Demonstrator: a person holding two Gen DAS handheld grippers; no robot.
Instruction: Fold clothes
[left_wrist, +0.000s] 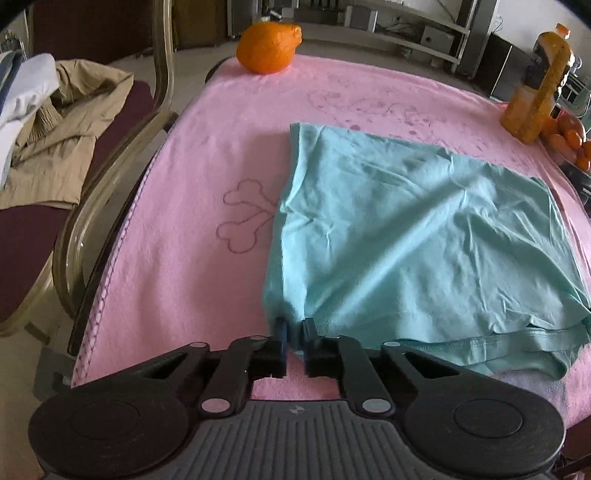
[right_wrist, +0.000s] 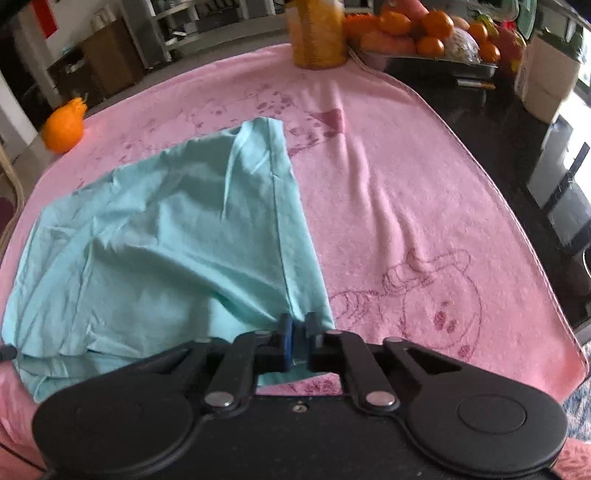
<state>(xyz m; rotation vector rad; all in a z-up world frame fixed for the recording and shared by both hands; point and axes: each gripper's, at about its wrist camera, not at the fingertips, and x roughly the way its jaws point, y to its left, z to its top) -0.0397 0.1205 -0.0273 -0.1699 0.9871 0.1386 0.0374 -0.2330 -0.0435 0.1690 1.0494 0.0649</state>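
We're getting soft daylight in both views, brightest at the right edge of the right wrist view, glaring off the white box (right_wrist: 546, 79). Fisheye is bending the edges hard; corners are vignetting, backgrounds are looking soft, slightly blurred.

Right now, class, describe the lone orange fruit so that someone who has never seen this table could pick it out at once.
Find the pink towel that covers the table, with the mint-green shirt spread on it. The orange sits alone at the towel's far edge, apart from the shirt. Unlike the oranges heaped in the fruit tray beside the yellow bottle, it stands by itself.
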